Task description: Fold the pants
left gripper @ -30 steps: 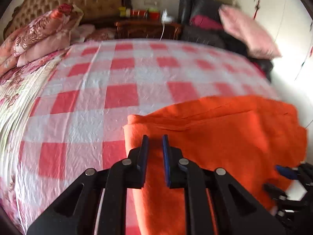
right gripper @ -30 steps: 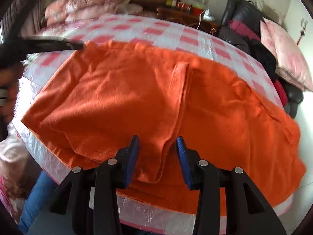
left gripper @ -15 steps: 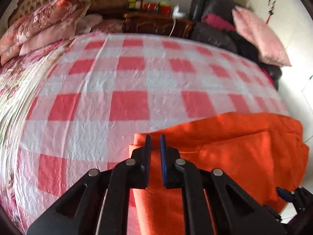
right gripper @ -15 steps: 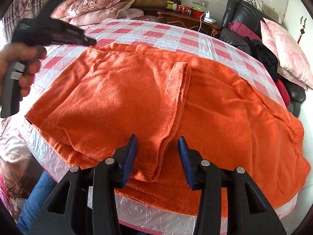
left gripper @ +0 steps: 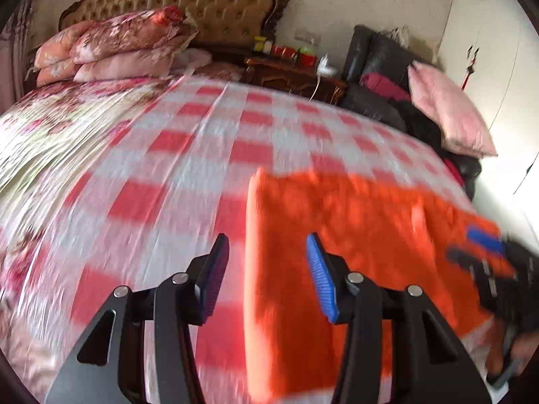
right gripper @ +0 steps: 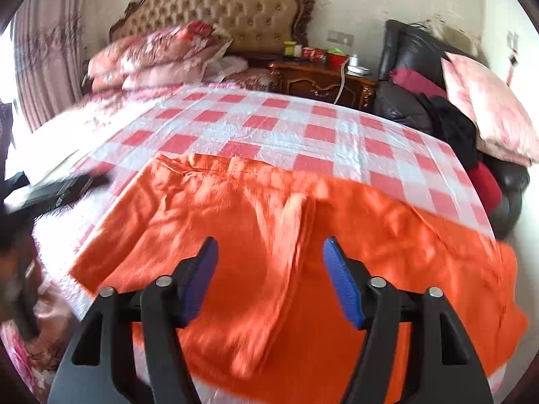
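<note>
On checked cover (right gripper: pixel 286 128), fuzzy orange pants (right gripper: pixel 235 235)

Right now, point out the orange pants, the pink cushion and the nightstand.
pants (right gripper: pixel 235 235): right wrist view, on the folded upper layer.
cushion (right gripper: pixel 485 101): right wrist view, on its front face.
nightstand (right gripper: pixel 313 82): right wrist view, on its carved front.
</note>
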### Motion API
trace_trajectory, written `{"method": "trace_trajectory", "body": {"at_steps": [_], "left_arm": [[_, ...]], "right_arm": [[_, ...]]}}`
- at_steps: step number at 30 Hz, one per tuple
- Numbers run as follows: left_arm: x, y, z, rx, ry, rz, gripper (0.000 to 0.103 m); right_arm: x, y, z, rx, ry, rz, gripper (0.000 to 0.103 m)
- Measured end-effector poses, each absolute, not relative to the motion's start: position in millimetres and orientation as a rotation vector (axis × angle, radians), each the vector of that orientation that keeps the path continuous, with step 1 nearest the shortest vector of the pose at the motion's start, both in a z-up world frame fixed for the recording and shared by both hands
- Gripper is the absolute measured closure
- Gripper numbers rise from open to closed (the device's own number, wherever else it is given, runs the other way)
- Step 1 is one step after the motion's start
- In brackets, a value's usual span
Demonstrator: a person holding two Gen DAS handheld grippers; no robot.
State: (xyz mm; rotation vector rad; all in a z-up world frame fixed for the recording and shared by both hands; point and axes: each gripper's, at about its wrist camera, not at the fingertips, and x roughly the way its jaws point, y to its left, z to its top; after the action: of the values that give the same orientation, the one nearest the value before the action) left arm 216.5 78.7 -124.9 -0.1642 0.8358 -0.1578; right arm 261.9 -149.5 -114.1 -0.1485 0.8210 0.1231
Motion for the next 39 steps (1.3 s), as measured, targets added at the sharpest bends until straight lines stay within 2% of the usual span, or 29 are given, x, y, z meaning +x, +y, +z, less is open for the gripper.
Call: {"method": "trace_trajectory", "body": {"at_steps": [3,5,7,8,9,11,12,15,16,17,18,19,20,25,37,39], "left_arm": [[188.8,74.4,-133.7,-0.158,0.898,-0.105,0.057],[175.1,66.7,-137.3,-0.111,0.887,-0.095,0.064],[170.7,61.4,-142.7,-0.070,0.898,-0.099,0.066],[170.4,61.2,-147.9,-0.073,0.917,-0.110,0.071],[170.2,61.1,-150.6,-0.075,0.924,-0.108,0.072],[168.0,59.8,-156.6,-0.040,0.929,-0.087,0.068],[163.8,58.6,-158.7,-0.026,0.919,-0.089,0.067],[162.4,60.5,-160.5,-0.033,0.915,-0.091,0.064],[162.2,60.1,-161.1,-0.034,0.913,-0.097,0.058],[161.5,59.2,-161.7,-0.034,0.914,-0.118,0.042],[161.4,55.6,-162.1,-0.036,0.923,-0.154,0.032],[160.8,52.8,-162.7,-0.037,0.933,-0.170,0.017],[160.4,50.5,-163.3,-0.045,0.941,-0.175,0.010],[162.4,44.7,-163.7,-0.090,0.956,-0.128,0.002],[160.6,66.1,-159.0,-0.306,0.905,-0.192,0.002],[160.4,70.4,-155.5,-0.330,0.905,-0.218,0.006]], "right_arm": [[291.1,-153.9,-126.7,-0.064,0.878,0.139,0.034],[299.8,-152.0,-133.7,-0.066,0.907,0.124,0.034],[303.4,-147.2,-142.2,-0.110,0.945,0.091,0.034],[304.6,-146.4,-147.8,-0.114,0.980,0.086,0.034],[304.0,-146.6,-152.2,-0.115,1.008,0.079,0.034],[301.8,-146.9,-158.9,-0.126,1.040,0.050,0.025],[300.6,-148.8,-160.5,-0.124,1.040,0.026,0.015],[299.8,-157.1,-164.7,-0.069,1.068,0.021,0.012],[300.1,-159.9,-165.5,-0.045,1.080,0.022,0.011],[299.7,-162.3,-165.7,-0.023,1.090,0.025,0.011],[299.4,-162.3,-165.5,-0.028,1.092,0.030,0.010],[300.2,-162.0,-165.7,-0.036,1.095,0.028,0.008],[301.1,-162.8,-167.0,-0.032,1.106,0.019,0.004],[298.2,-164.8,-166.7,-0.003,1.108,0.010,0.004],[300.9,-165.1,-166.1,0.008,1.120,-0.011,0.004],[301.9,-166.9,-163.8,-0.003,1.132,-0.006,0.005]]}}
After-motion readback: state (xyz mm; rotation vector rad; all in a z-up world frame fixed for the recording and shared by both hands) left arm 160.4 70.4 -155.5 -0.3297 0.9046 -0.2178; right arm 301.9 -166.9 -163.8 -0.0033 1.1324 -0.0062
